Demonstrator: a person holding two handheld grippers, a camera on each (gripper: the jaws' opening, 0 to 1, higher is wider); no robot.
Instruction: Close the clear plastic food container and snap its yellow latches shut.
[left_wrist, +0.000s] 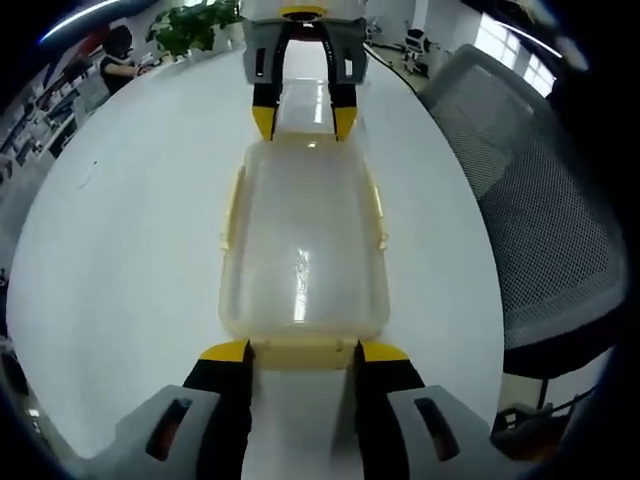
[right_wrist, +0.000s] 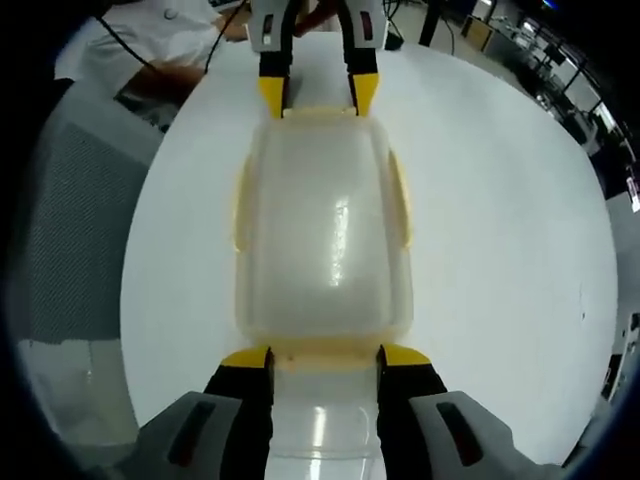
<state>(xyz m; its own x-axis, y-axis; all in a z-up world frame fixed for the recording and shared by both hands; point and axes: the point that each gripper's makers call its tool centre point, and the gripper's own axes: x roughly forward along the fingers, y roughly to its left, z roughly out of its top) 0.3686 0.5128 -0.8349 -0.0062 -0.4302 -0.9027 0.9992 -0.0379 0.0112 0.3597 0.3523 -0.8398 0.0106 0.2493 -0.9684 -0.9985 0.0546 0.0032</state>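
Observation:
The clear plastic container (left_wrist: 303, 240) lies on the white table with its lid resting on top. Yellow side latches (left_wrist: 232, 210) run along both long edges and look flared outward. My left gripper (left_wrist: 305, 352) is open, its yellow tips at the near end on either side of the end latch (left_wrist: 303, 352). Opposite, my right gripper (left_wrist: 303, 122) is open at the far end. In the right gripper view the container (right_wrist: 325, 230) shows lengthwise, with the right gripper (right_wrist: 326, 357) straddling the near end latch (right_wrist: 325, 352) and the left gripper (right_wrist: 318, 95) at the far end.
The round white table (left_wrist: 130, 250) spreads around the container. A grey mesh chair (left_wrist: 550, 220) stands close by the table edge, also the chair (right_wrist: 70, 220). A person in white (right_wrist: 150, 40) is beyond the table. A green plant (left_wrist: 195, 25) stands at the far side.

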